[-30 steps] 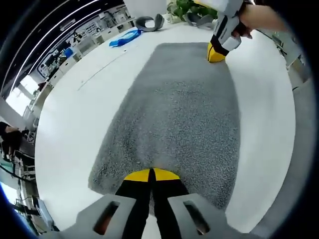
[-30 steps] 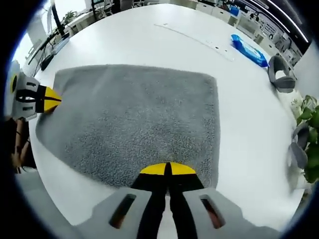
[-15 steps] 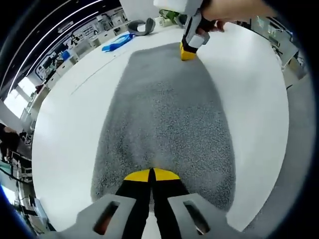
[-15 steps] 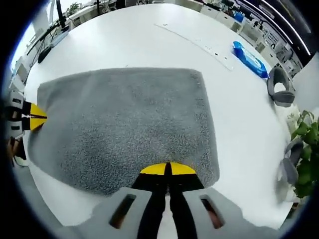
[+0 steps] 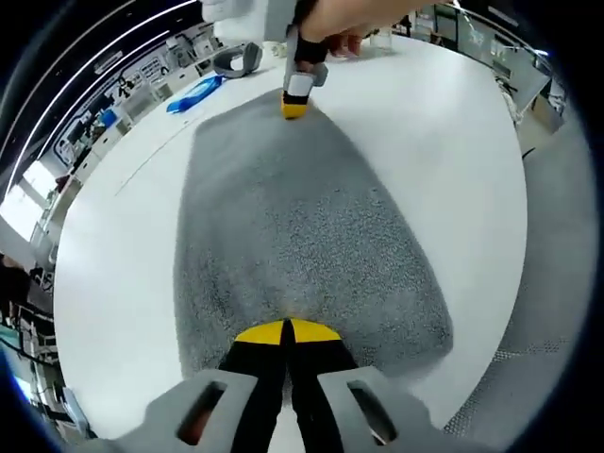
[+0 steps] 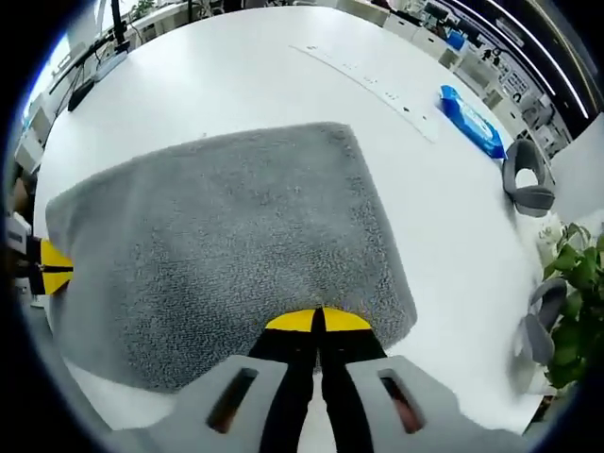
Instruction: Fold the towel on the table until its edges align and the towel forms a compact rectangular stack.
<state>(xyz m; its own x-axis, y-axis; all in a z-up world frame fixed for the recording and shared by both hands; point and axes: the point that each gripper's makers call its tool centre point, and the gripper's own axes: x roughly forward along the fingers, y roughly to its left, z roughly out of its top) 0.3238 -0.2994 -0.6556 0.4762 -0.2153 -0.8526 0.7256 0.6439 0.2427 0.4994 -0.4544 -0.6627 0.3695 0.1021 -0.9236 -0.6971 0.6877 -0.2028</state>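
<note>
1. In the left gripper view we see our left gripper (image 5: 287, 332) rising from the bottom, its grey body splitting into two black jaws with yellow tips pressed together on the near edge of the towel (image 5: 293, 226).
2. The towel is grey terry with a nubby pile, roughly rectangular, and lies on a smooth white round table (image 5: 444, 142); it runs away from the left gripper toward the far side.
3. At the towel's far edge in this view, the right gripper (image 5: 295, 106) points down, held by a hand (image 5: 344, 17), its yellow tip touching the cloth.
4. Beyond it lie a blue packet (image 5: 193, 92) and a grey curved object (image 5: 236, 61) near the table's rim.
5. In the right gripper view our right gripper (image 6: 318, 323) has its yellow tips closed together on the near edge of the towel (image 6: 236, 236), near one corner.
6. The left gripper (image 6: 47, 267) sits at the towel's left edge in this view, its yellow tips meeting at the cloth.
7. To the right lie the blue packet (image 6: 474, 106), the grey curved object (image 6: 528, 179) and green leaves (image 6: 576, 311).
</note>
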